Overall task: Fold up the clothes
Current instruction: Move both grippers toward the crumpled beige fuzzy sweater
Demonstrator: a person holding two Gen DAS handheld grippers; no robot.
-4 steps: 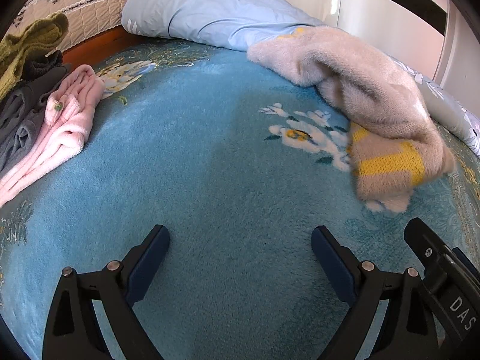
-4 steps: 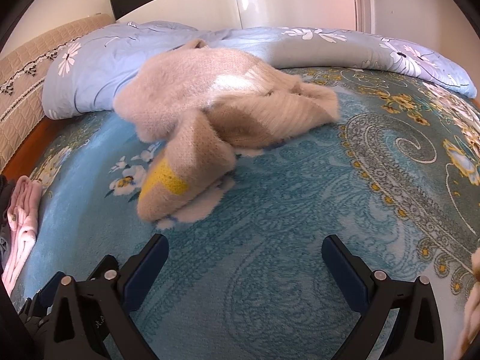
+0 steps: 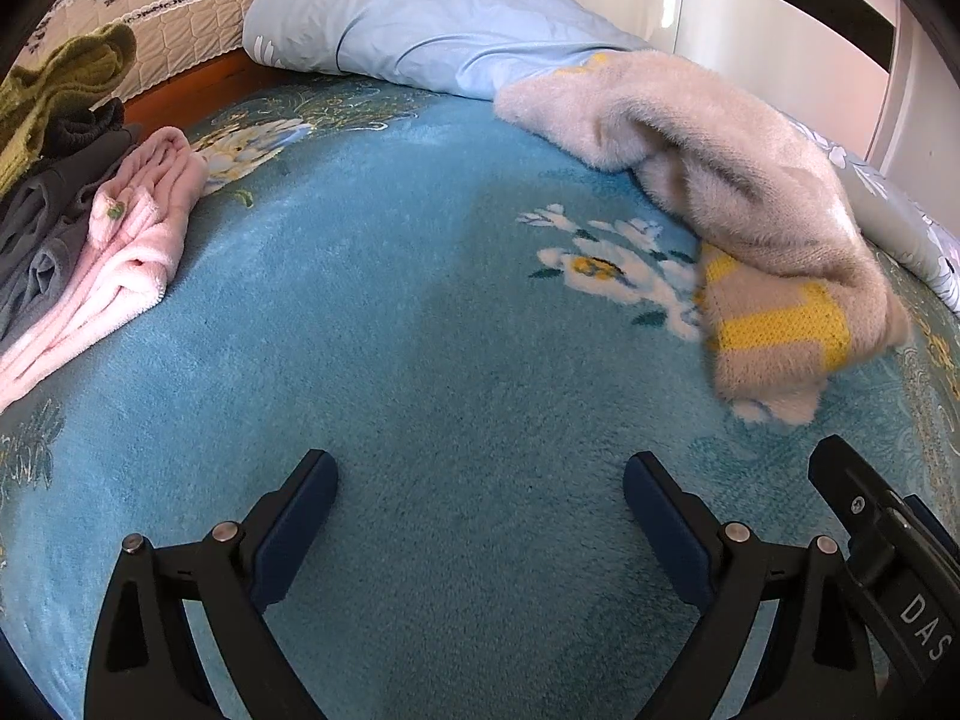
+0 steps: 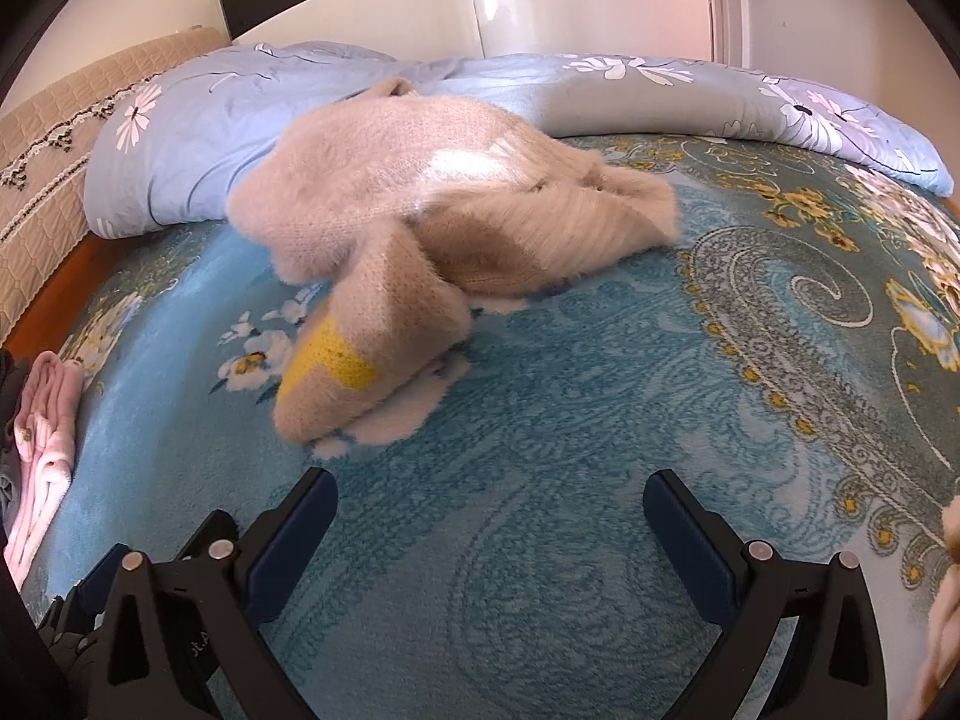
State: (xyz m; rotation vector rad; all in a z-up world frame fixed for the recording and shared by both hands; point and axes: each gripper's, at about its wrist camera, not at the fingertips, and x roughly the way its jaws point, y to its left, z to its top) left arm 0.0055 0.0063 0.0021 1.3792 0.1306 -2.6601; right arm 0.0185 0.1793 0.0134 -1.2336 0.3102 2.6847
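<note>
A fuzzy beige sweater (image 3: 738, 192) with a yellow patch lies crumpled on the blue floral bed blanket (image 3: 420, 330), at the upper right in the left wrist view. It lies at centre in the right wrist view (image 4: 420, 222). My left gripper (image 3: 480, 474) is open and empty, low over bare blanket, short of the sweater. My right gripper (image 4: 489, 492) is open and empty, just in front of the sweater's yellow-patched sleeve (image 4: 360, 360). The right gripper's body shows at the left wrist view's lower right (image 3: 888, 546).
A folded pink garment (image 3: 126, 252) lies at the left on a grey garment (image 3: 36, 240), with an olive knit (image 3: 54, 84) behind. A light blue floral duvet (image 4: 240, 120) lies along the back. A wooden bed edge (image 3: 198, 84) and white wardrobe (image 4: 570, 6) stand behind.
</note>
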